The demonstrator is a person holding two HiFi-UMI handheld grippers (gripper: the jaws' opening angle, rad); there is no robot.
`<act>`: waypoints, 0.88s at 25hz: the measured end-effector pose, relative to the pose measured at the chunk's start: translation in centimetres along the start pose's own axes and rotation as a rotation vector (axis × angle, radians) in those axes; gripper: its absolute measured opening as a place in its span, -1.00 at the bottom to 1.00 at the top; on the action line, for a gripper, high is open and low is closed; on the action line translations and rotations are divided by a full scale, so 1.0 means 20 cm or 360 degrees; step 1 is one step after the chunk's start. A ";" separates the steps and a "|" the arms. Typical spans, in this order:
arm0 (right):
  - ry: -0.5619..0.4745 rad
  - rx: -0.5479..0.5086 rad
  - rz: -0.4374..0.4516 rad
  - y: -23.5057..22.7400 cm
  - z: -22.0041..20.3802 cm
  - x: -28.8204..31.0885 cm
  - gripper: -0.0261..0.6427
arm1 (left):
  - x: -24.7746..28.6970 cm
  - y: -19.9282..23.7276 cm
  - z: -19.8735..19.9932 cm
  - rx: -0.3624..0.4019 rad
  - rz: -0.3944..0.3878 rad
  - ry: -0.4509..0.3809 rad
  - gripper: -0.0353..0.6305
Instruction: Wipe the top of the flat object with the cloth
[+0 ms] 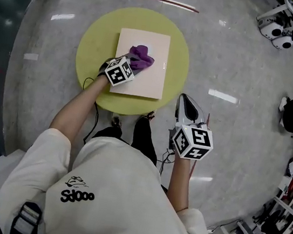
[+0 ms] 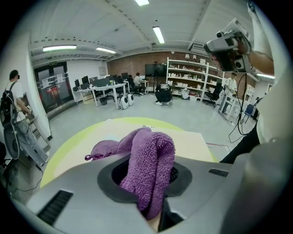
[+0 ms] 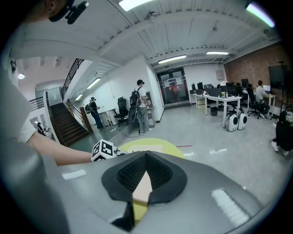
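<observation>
Head view: the left gripper is lowered onto the near-left part of the flat board. The board lies in the middle of the round desk. This position puts the purple cloth flat against the board top, ready for a wiping stroke. The cloth bunches just ahead of the fingertips, toward the far half of the board. The right gripper is held off the desk edge, well apart from the board, probably to leave the wiping path free. Left gripper view: the fingers are clamped on a fold of the cloth. The fold rises between them and spills forward onto the board. Right gripper view: the fingers are pressed together with nothing held. The board and desk show only in the distance beyond them.
</observation>
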State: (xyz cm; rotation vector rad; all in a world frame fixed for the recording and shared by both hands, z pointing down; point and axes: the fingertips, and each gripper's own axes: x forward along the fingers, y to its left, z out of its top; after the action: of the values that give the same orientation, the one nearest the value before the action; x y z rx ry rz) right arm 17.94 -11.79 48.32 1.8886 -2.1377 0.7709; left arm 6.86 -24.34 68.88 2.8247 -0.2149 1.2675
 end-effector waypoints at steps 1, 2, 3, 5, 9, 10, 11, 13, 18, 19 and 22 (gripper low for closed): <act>0.0002 0.0005 -0.0004 -0.02 0.00 0.01 -0.89 | 0.02 0.01 0.02 0.0001 -0.0003 0.0002 -0.66; 0.0003 0.0008 -0.0007 -0.04 0.00 0.01 -0.89 | 0.04 0.01 0.04 0.0008 -0.0006 0.0005 -0.66; 0.0003 0.0010 -0.0009 -0.06 0.00 0.01 -0.89 | 0.06 0.01 0.06 0.0021 -0.0010 0.0009 -0.66; 0.0002 0.0016 -0.0009 -0.08 0.00 0.01 -0.89 | 0.10 -0.02 0.10 0.0062 -0.0027 0.0018 -0.66; -0.0003 0.0011 -0.0005 -0.13 0.02 -0.01 -0.89 | 0.18 -0.14 0.21 0.0160 -0.0095 0.0023 -0.66; -0.0008 0.0005 -0.0004 -0.13 0.03 -0.02 -0.89 | 0.19 -0.18 0.23 0.0174 -0.0116 0.0018 -0.66; -0.0012 0.0001 -0.0005 -0.13 0.03 -0.03 -0.89 | 0.20 -0.22 0.25 0.0182 -0.0138 0.0009 -0.66; -0.0019 0.0004 -0.0012 -0.12 0.02 -0.05 -0.89 | 0.22 -0.30 0.27 0.0186 -0.0188 -0.0012 -0.66; -0.0019 0.0030 -0.0043 -0.09 -0.02 -0.12 -0.89 | 0.19 -0.55 0.26 0.0201 -0.0353 -0.0048 -0.66; -0.0018 0.0034 -0.0048 -0.08 -0.03 -0.13 -0.89 | 0.18 -0.59 0.26 0.0210 -0.0379 -0.0050 -0.66; -0.0025 0.0028 -0.0052 -0.04 -0.05 -0.14 -0.89 | 0.15 -0.68 0.21 0.0263 -0.0438 -0.0046 -0.66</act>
State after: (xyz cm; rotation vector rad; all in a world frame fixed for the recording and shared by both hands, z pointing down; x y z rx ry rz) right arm 18.97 -8.88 48.01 1.9399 -2.1105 0.7736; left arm 13.86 -11.50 68.51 2.8769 0.2821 1.2351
